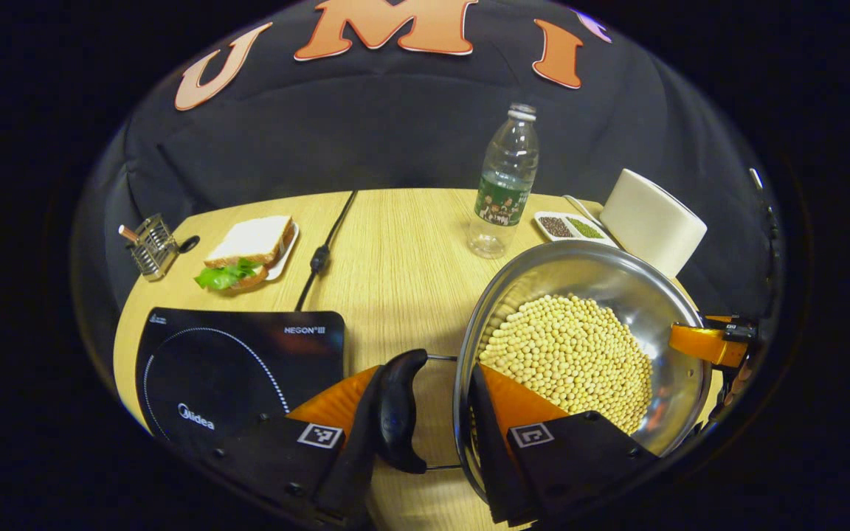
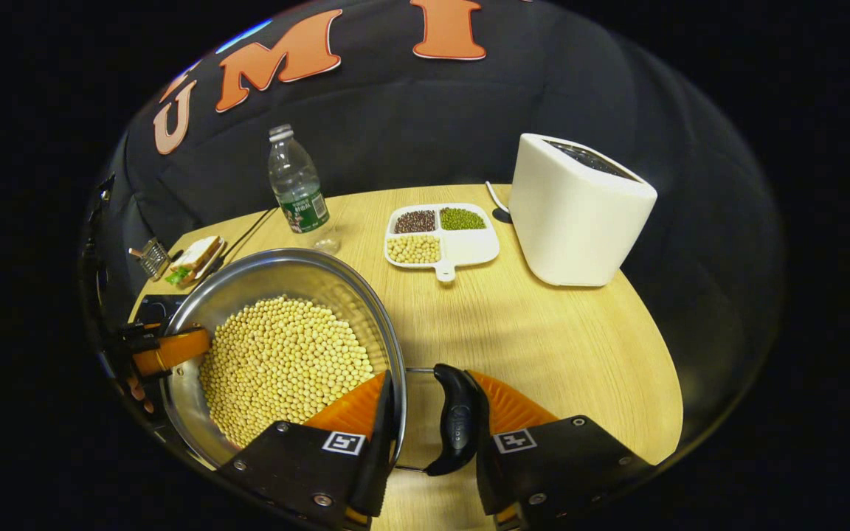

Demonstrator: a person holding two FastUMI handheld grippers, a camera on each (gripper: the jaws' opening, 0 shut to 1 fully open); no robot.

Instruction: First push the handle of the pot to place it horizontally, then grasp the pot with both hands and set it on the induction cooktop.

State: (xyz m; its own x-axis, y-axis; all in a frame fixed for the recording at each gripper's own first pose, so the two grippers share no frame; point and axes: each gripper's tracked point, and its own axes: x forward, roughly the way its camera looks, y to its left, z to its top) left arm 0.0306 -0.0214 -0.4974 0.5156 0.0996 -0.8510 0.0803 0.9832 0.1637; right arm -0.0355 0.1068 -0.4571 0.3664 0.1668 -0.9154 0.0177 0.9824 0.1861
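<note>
A steel pot (image 1: 661,310) filled with soybeans (image 1: 572,354) sits right of the black induction cooktop (image 1: 233,369) on the wooden table. My left gripper (image 1: 414,420) is shut across the pot's black side handle (image 1: 398,405) and rim, one finger outside the handle, the other inside the wall. My right gripper (image 2: 432,424) clamps the opposite black handle (image 2: 458,428) and rim of the pot (image 2: 277,269) the same way. Each gripper appears far off in the other's view, at the opposite rim: right gripper (image 1: 713,345), left gripper (image 2: 167,350). Whether the pot rests on the table I cannot tell.
A water bottle (image 1: 505,184) stands behind the pot. A white appliance (image 2: 580,210) and a divided dish of beans (image 2: 440,236) are at the back right. A sandwich on a plate (image 1: 248,254), a metal holder (image 1: 152,247) and a black cord (image 1: 325,251) lie behind the cooktop.
</note>
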